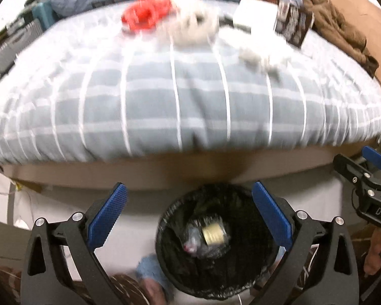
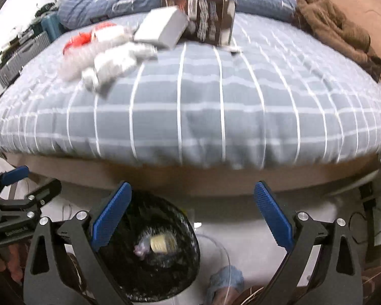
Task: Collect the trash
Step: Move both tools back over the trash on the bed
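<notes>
Black bin [image 1: 216,249] w/ gold-lidded jar [image 1: 214,233]

White letters "DAS" on the right claw [image 1: 376,175] body.

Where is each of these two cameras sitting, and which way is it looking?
Left wrist view: sits on the left tool, looking forward and down at the black mesh waste bin and the grey-blue checked bedspread; its blue pads stand wide apart, and the right tool shows at the edge.
Right wrist view: sits on the right tool, facing the same way; its pads are also apart, the left tool shows at the left, and the bin is lower left.
Shared: bin, bedspread, red crumpled wrapper, white box.
</notes>
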A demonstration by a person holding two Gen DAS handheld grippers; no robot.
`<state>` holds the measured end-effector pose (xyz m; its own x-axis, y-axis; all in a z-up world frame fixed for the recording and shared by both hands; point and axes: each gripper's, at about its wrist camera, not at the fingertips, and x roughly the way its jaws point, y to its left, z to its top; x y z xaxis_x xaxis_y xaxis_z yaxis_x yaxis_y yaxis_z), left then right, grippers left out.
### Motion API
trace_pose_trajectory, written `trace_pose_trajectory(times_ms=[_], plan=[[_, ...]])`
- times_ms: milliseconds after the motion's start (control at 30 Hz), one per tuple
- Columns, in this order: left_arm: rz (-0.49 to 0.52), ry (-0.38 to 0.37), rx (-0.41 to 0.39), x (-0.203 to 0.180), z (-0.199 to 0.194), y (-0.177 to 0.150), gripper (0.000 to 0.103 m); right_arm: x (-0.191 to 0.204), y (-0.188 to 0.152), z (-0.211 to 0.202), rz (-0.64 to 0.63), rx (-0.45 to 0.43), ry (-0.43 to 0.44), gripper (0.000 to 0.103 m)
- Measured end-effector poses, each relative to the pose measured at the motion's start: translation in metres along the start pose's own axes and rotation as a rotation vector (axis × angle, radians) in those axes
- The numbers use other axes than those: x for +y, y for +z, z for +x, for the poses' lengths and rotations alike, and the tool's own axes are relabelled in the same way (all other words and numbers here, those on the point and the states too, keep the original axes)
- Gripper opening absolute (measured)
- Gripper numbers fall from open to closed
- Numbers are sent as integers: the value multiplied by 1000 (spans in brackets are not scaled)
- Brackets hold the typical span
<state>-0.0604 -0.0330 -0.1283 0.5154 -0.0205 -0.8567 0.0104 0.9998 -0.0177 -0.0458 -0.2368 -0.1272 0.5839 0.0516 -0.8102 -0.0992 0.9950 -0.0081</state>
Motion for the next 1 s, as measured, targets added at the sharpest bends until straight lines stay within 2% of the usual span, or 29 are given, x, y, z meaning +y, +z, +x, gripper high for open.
trace_pose_trajectory(times_ms=[167,467,733,1000], plan=[[13,11,-61,1,-18,32,97,0,29,-11,2,-59,14,93],[-23,10,-102,10,-20,78,97,-5,79,-15,-15,-128,13,93],[-53,16,-118,18,-12,121,97,-18,123,-6,-4,-160,25,93],[-60,7,-101,20,10,153,97,-35,174,13,-6,-193,26,93]])
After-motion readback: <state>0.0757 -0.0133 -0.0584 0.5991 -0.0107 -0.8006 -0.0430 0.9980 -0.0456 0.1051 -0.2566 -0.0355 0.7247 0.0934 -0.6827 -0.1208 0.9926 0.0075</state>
